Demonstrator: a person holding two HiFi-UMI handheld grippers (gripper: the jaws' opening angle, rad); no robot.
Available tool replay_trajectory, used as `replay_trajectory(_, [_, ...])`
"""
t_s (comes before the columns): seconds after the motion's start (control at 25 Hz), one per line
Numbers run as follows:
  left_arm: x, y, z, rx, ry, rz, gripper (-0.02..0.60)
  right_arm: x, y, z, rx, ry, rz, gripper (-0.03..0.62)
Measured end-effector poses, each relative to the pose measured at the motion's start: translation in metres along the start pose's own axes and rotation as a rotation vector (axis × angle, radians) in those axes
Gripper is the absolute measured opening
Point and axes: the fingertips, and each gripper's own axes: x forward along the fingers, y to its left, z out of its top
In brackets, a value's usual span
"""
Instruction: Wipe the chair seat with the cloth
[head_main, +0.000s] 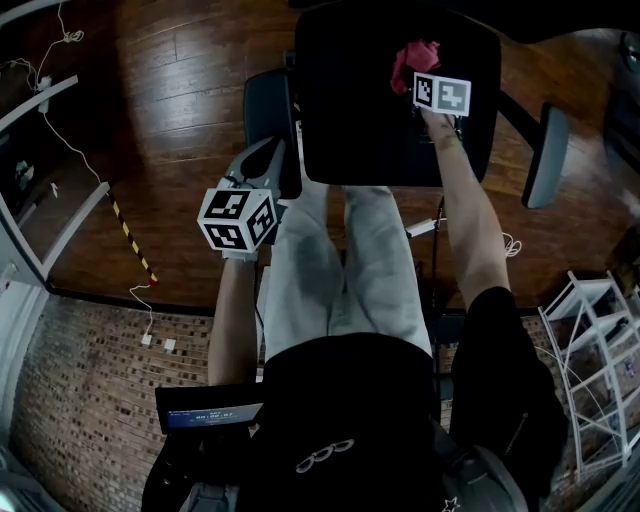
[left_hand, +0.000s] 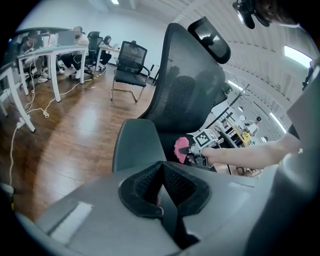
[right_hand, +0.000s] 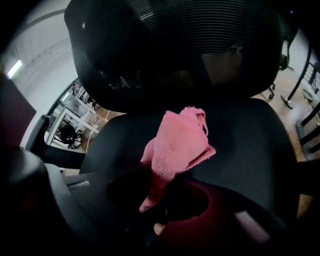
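One pink cloth (head_main: 415, 58) is clenched in the right gripper's (head_main: 425, 82) fingers, over the rear of the one black chair seat (head_main: 350, 120). The left gripper (head_main: 266, 160), fingers closed together and empty, hovers beside the seat's left armrest (head_main: 262, 105).

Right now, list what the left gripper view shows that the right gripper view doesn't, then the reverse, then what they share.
Only the left gripper view: the right hand-held gripper seen from outside, the forearm behind it, the chair's headrest and an armrest, plus the left hand-held gripper, jaws together with nothing between them. Only the right gripper view: the cloth pinched in that gripper's own jaws, close up over the wide seat. Both: the pink cloth and the mesh backrest.
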Motion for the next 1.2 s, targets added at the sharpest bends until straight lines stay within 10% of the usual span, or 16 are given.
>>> replay_trajectory(0.6, [0.000,-0.002,0.001,0.007,-0.001,0.022,-0.006,-0.098,-0.164,-0.011,-0.019,-0.038,-0.384,0.066])
replay_trajectory(1.2, [0.000,-0.009,0.002,0.024,-0.003,-0.020,-0.006,-0.113,-0.171,-0.029,-0.053,-0.005,-0.595,0.066])
